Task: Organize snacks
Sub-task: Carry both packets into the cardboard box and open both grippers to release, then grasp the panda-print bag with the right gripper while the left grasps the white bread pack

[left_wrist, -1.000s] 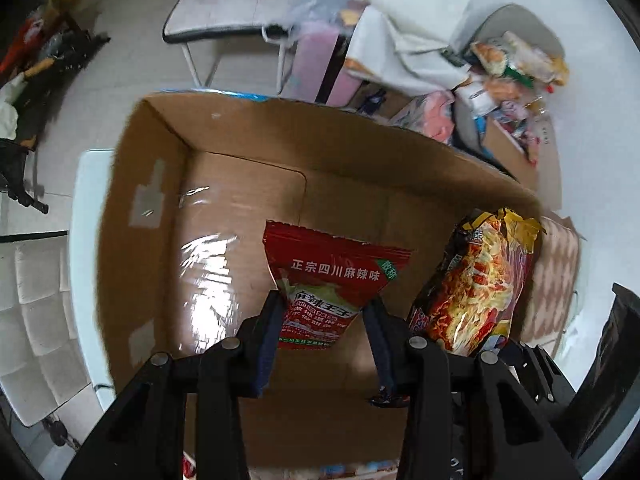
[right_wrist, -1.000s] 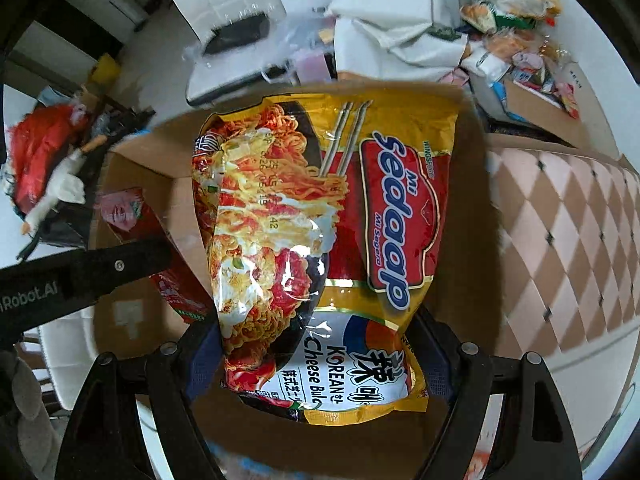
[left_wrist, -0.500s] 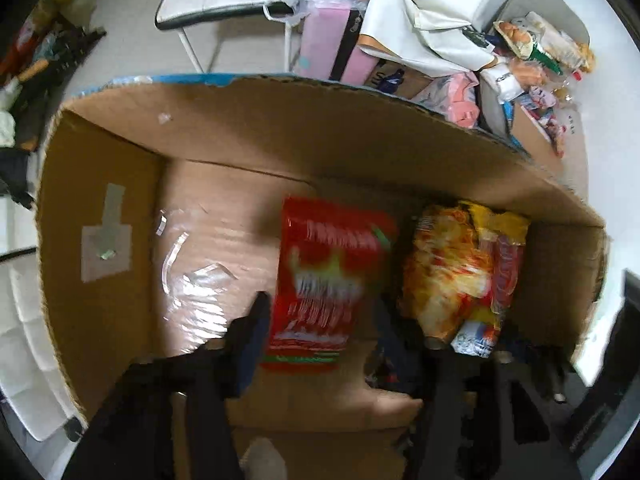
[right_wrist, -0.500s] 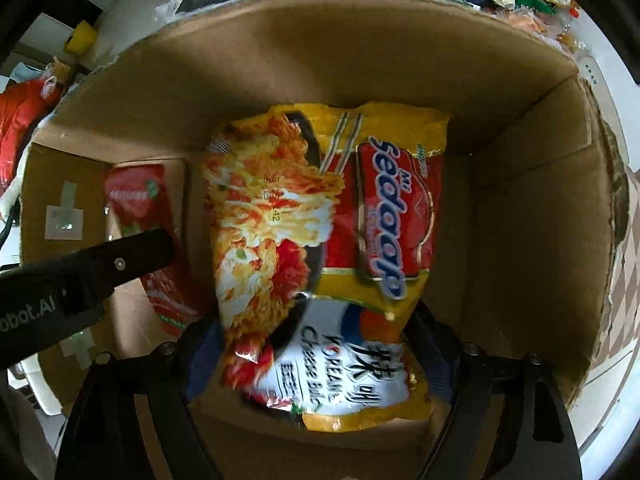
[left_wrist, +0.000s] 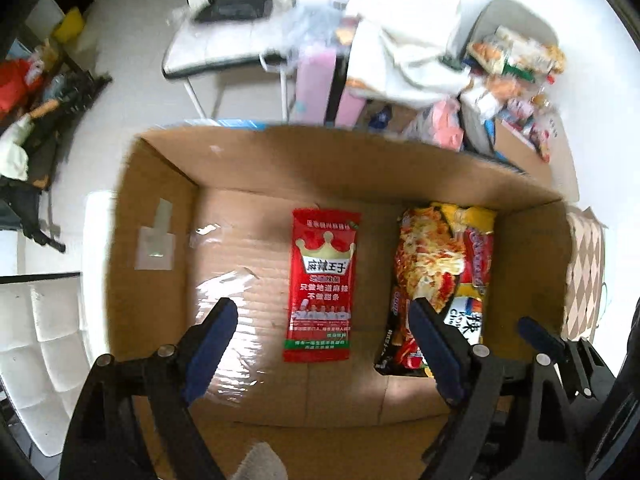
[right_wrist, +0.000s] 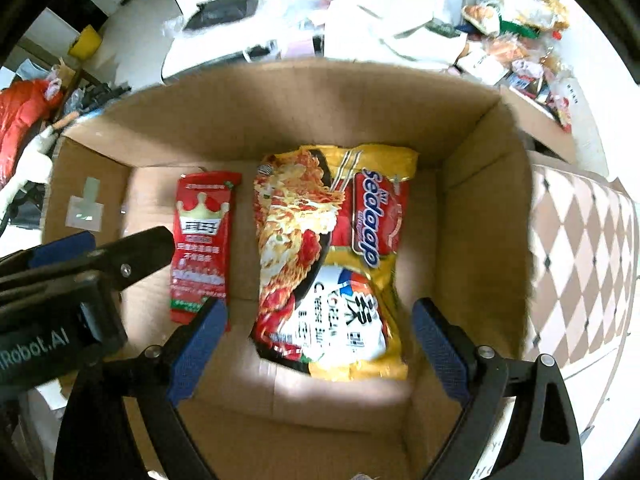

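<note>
**Laying snacks flat in the box**

We had the red pouch and the noodle pack lying side by side, apart, on the box floor, likely to leave room. Our left gripper and right gripper hung above, both released, grasping nothing.

We are in a cluttered home room: beyond the cardboard box stands a white chair on pale floor, with heaped snack packets behind its far right corner.
</note>
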`<state>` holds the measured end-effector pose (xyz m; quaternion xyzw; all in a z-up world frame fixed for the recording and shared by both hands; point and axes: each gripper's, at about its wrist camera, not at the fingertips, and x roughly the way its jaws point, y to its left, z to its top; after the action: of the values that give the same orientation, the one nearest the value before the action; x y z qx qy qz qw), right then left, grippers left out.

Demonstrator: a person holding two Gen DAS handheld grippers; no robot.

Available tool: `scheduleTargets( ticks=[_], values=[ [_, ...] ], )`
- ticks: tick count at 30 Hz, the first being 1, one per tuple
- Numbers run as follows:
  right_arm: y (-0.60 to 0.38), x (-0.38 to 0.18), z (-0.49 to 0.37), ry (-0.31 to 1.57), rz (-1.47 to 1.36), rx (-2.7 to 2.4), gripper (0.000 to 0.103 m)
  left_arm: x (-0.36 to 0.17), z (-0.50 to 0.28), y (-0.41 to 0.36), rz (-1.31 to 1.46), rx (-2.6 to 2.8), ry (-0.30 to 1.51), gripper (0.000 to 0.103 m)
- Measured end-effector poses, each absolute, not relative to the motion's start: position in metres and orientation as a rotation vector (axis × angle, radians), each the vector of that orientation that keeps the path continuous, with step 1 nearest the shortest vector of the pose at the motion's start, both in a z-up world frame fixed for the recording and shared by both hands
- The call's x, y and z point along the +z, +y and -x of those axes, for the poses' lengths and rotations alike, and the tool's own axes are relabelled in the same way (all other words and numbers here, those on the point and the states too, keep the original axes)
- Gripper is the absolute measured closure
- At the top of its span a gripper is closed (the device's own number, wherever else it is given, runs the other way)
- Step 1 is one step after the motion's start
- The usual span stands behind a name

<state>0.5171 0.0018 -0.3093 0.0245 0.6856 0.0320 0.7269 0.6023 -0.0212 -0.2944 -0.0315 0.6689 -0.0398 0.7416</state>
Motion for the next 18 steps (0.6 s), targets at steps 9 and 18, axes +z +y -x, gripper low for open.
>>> scheduleTargets(
  ticks=[9, 18],
  values=[
    [-0.011, -0.244, -0.466, 1.363, -0.103, 0.061, 0.007, -0.225, -0.542, -0.010, 0.047, -0.092, 1.293, 0.016],
    [-0.015, -0.197, -0.386, 1.335, -0.143, 0.090, 0.007, -0.193, -0.465, -0.004, 0.069, -0.087, 1.287, 0.016]
  ],
)
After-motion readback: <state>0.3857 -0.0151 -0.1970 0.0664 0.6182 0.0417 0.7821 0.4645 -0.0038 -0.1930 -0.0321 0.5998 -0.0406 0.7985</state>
